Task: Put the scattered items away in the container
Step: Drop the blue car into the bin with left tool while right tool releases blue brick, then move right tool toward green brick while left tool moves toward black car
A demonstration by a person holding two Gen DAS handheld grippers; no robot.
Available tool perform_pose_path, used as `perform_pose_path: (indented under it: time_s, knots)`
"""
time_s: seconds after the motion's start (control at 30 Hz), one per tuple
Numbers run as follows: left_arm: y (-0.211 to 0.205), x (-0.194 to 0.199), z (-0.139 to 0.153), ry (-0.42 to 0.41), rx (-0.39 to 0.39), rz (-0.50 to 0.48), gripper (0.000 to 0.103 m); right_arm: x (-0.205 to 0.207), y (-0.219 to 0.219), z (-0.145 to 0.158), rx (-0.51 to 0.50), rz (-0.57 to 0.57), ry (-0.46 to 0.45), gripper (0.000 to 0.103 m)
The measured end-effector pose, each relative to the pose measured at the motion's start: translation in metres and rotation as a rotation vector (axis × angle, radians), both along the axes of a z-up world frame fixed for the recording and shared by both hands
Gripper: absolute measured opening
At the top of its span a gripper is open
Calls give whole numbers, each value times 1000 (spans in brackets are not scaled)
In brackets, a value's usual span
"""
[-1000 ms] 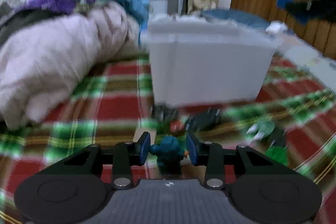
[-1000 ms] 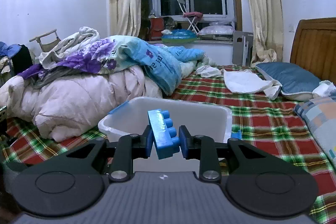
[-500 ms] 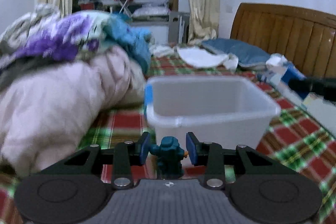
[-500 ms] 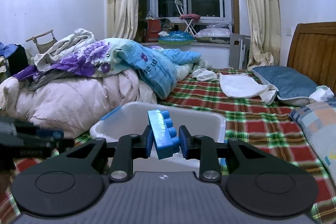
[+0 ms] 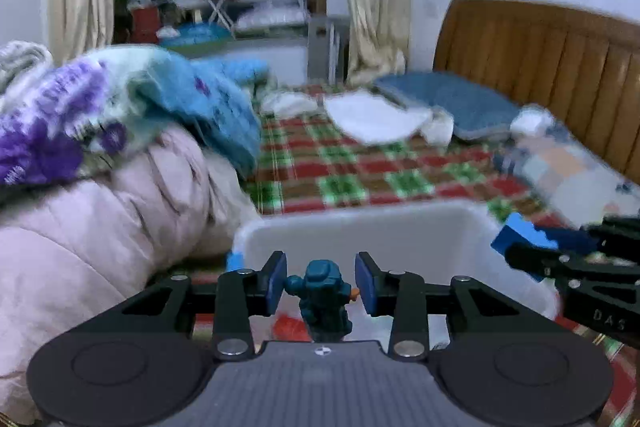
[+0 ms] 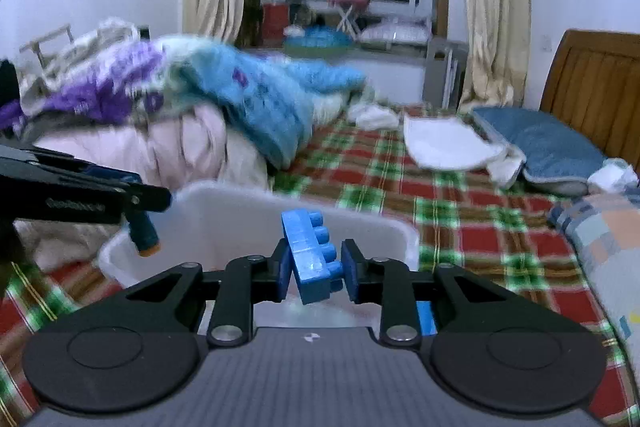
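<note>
Above the white plastic bin [image 5: 400, 227] on the plaid bedspread [image 5: 360, 171], a teal toy figure [image 5: 322, 291] is seen between the opening jaws of the left gripper [image 5: 321, 283], clear of both pads. A blue building brick [image 6: 312, 259] hangs tilted in the opening right gripper [image 6: 316, 273] over the bin's near rim; contact cannot be told.

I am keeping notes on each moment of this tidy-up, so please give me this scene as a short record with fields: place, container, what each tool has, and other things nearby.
place: bed with a red and green checked cover
container: white plastic bin, in front of both tools
left tool: jaws opening; teal toy figure between the pads with gaps on both sides, above the bin
right tool: jaws opening; blue building brick tilted between the pads, above the bin
inside bin: something red, blurred
nearby: pink duvet, blue pillow
</note>
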State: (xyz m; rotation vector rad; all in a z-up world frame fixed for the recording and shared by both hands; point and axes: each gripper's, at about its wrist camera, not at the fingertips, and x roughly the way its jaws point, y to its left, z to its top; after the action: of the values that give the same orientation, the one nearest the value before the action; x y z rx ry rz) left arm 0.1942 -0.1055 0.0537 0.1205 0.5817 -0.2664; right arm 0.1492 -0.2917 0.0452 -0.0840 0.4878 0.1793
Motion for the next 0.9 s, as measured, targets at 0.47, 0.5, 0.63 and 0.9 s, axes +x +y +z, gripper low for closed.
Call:
perform_pose_path:
  time_s: [0.47,0.5,0.63,0.9]
  knots:
    - [36,-46,-15,-39,-30,16,72,-43,-2,-4,-11,9,-61,90]
    - [44,-58,-18,-51,-28,21,72,-56,-3,-4,-7,12,-72,90]
    - [71,-101,-46,-77,-3,49,74,-108,-4,-21,50,23,-63,91]
    - [82,-159,-109,62,-77,96,73,-178,32,-90,32,45,46,74]
